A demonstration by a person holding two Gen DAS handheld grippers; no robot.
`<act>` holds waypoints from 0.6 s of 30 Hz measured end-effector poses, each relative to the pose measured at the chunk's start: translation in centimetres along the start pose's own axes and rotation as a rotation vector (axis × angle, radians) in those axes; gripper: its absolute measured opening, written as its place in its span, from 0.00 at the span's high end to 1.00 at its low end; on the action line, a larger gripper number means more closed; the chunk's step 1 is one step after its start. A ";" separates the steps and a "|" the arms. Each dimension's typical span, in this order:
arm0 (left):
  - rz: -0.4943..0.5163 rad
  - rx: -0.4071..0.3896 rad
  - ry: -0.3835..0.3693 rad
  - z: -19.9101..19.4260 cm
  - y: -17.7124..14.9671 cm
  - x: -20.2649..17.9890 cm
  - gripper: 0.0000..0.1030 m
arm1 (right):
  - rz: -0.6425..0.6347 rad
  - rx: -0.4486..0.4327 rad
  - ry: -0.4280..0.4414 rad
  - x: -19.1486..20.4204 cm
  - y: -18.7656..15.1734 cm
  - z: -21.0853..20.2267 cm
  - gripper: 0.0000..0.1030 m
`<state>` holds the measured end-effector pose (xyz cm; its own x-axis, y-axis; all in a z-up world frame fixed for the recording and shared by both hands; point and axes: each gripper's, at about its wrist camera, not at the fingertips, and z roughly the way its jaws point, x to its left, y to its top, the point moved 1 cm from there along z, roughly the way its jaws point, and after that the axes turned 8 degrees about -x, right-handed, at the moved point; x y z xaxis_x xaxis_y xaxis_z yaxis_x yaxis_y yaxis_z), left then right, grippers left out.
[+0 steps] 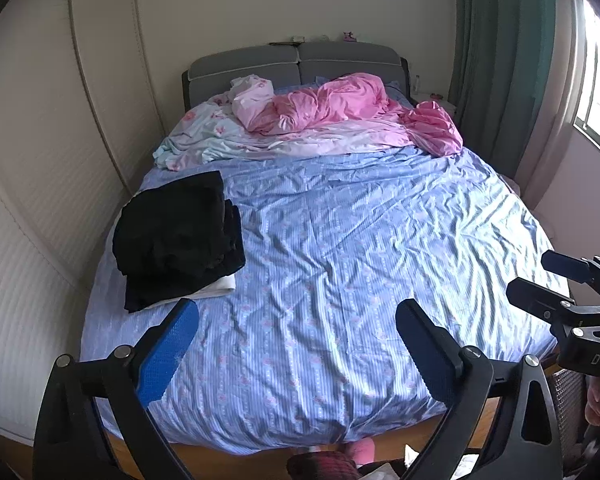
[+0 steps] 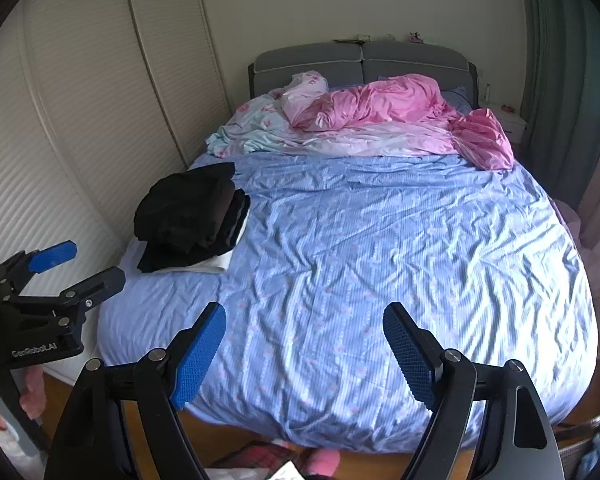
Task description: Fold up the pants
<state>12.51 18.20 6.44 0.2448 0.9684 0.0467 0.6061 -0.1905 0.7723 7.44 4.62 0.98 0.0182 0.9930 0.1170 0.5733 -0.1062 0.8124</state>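
Folded black pants [image 1: 180, 236] lie stacked at frame left on the bed [image 1: 340, 260]. Left gripper [image 1: 296, 344] and right gripper [image 2: 304, 348]: jaws spread, empty. Folding appears complete.

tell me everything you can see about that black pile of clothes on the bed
The black pile of clothes is a stack of dark, soft-looking folded garments, several layers showing at its right edge, the top piece slightly rumpled. Something white and folded pokes out from under it, with another black layer beneath. It rests on the blue striped bedcover, on the bed's left side near the ribbed white wardrobe doors. Neither claw touches it; both are open and apart from it.
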 end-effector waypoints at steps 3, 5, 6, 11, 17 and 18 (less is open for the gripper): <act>0.001 0.001 0.001 0.0 -0.1 -0.1 0.02 | -0.002 -0.001 0.003 0.0 -0.1 -0.1 0.20; 0.003 -0.001 0.000 -0.1 -0.1 -0.1 0.02 | 0.000 -0.002 0.000 0.1 -0.1 -0.1 0.20; 0.001 0.000 0.001 -0.1 -0.1 -0.1 0.02 | -0.001 0.000 0.000 0.1 -0.1 -0.2 0.20; 0.001 -0.006 -0.016 -0.1 -0.2 -0.1 0.00 | -0.004 0.000 0.000 0.1 -0.2 -0.3 0.20; 0.010 -0.018 -0.014 -0.3 0.0 -0.2 0.00 | -0.003 0.001 0.001 0.1 -0.2 -0.3 0.20; 0.009 -0.020 -0.016 -0.3 0.1 -0.1 0.00 | -0.002 0.001 0.000 0.1 -0.3 -0.3 0.20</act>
<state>12.28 18.13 6.68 0.2623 0.9640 0.0440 0.5888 -0.1960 0.7842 7.05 4.73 0.94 0.0174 0.9931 0.1156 0.5746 -0.1046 0.8118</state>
